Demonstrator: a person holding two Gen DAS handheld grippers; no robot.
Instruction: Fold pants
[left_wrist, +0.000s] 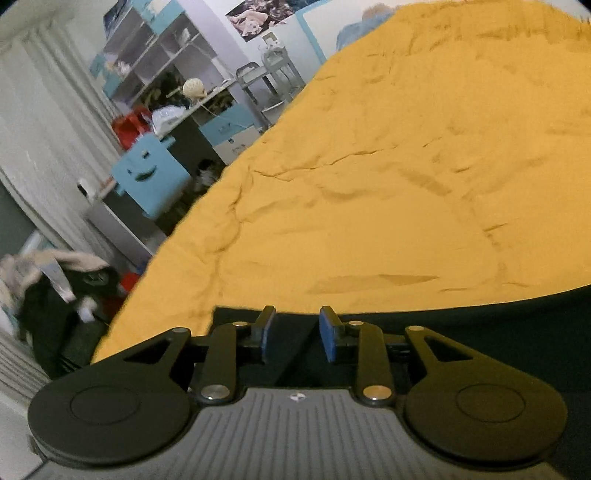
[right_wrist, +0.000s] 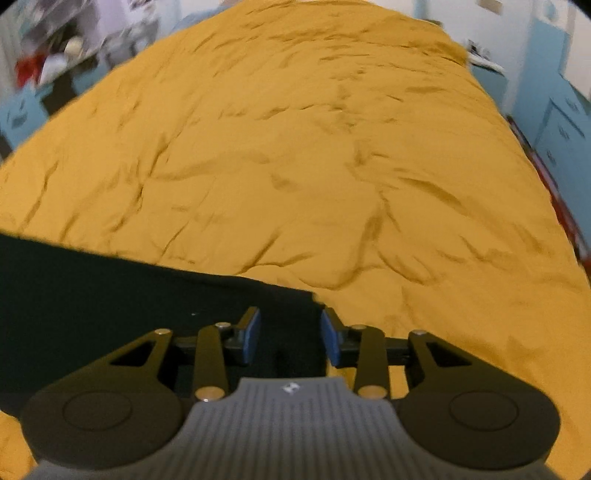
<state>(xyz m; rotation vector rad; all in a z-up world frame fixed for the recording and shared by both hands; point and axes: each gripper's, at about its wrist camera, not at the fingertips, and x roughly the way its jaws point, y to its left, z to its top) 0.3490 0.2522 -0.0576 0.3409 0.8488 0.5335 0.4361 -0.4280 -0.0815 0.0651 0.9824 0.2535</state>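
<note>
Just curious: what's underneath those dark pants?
The dark pants lie on a wrinkled yellow bedspread. The part directly beneath them is covered, so anything else there stays hidden.

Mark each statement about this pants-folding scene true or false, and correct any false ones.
1. The pants are dark and lie on a mustard-yellow bed cover. True.
2. The left gripper is clamped shut on the fabric. False: its jaws stand apart, with the dark cloth lying below the gap, not pinched.
3. The right gripper sits over a corner of the pants. True.
4. The bed cover is perfectly smooth. False: it is creased and wrinkled all over.
5. A blue chair with a smiling face stands beside the bed in the left wrist view. True.
6. The right gripper's pads are red. False: they are blue.
</note>
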